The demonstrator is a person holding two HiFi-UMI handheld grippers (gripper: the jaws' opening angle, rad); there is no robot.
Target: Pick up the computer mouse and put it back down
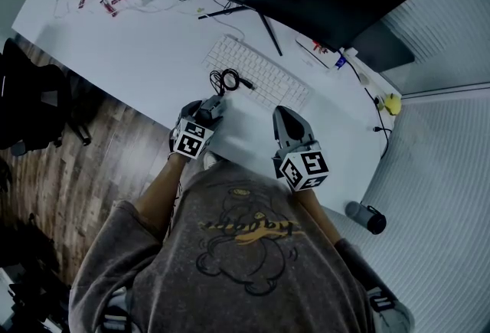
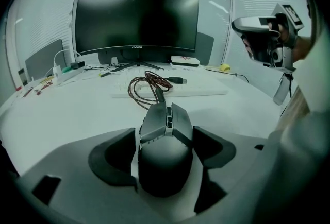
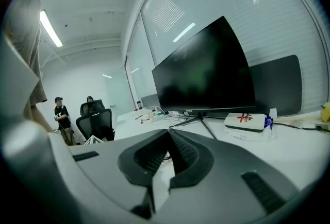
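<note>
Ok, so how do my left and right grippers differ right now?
The left gripper is shut on the mouse, jaws against its sides; the right gripper has its jaws together with nothing between them. The left gripper aims low along the desk; the right gripper tilts up toward the monitor. Both are in front of the keyboard.

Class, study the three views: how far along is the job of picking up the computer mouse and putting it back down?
Done: the approach, since the left gripper is at the computer mouse. In hand: the grasp, with the jaws pressing both its sides. Whether it is off the table cannot be told. Left: lifting it and setting it down. The right gripper, jaws together, holds nothing.
</note>
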